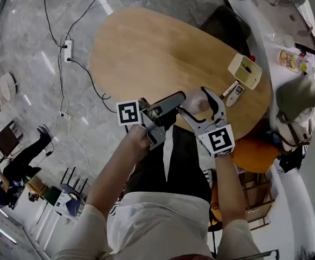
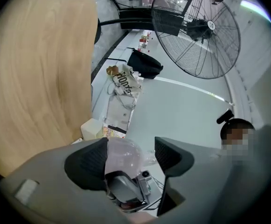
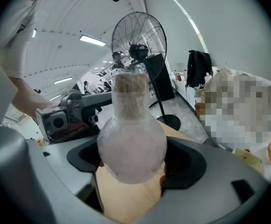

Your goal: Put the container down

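Note:
The container (image 3: 131, 143) is a round clear flask with a cork (image 3: 130, 90) in its neck, wrapped in thin plastic. My right gripper (image 3: 131, 160) is shut on its bulb, one pad on each side. In the head view the flask (image 1: 192, 99) hangs over the near edge of the oval wooden table (image 1: 146, 53), held in the right gripper (image 1: 195, 103). My left gripper (image 1: 178, 106) points at it from the left. In the left gripper view the wrapped top (image 2: 123, 155) lies between the left gripper (image 2: 131, 155) jaws, touching the left pad with a gap at the right pad.
A cream box (image 1: 245, 71) and two remotes (image 1: 233, 92) lie at the table's right end. An orange seat (image 1: 255, 153) and a dark chair (image 1: 227, 23) stand beside the table. Cables and a power strip (image 1: 66, 50) run over the floor. A standing fan (image 2: 196, 27) is nearby.

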`<state>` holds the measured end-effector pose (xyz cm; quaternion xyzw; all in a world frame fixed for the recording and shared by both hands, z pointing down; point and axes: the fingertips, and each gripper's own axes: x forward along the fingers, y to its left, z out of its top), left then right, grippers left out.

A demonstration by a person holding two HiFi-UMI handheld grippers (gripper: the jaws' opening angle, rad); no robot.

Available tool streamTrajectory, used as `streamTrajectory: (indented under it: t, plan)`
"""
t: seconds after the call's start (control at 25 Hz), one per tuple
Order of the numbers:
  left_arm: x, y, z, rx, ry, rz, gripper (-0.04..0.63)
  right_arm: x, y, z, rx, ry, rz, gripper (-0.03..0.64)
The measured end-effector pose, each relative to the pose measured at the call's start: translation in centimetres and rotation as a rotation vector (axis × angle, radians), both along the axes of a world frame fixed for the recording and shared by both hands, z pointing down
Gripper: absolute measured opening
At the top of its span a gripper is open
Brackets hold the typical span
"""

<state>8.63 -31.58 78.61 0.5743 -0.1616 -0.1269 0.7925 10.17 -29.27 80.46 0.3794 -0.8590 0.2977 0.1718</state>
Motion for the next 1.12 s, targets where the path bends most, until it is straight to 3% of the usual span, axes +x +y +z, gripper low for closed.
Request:
streamTrajectory:
  t: [0.32, 0.64, 1.12]
  plan:
    - [-1.8, 0.3, 6.8, 0.046, -0.082, 0.040, 0.305, 1.7, -2.1, 9.7, -0.045, 0.045, 0.076, 0.388]
    - [-3.4, -0.1, 11.2, 0.081, -0.122, 0.001, 0.305, 3.1, -3.6, 18.4, -0.092, 0.130, 0.119, 0.388]
    - [-3.9, -0.4, 14.1, 0.093, -0.145, 0.044, 0.305, 3.5, -5.2, 24.1, -0.112, 0.219, 0.175, 0.388]
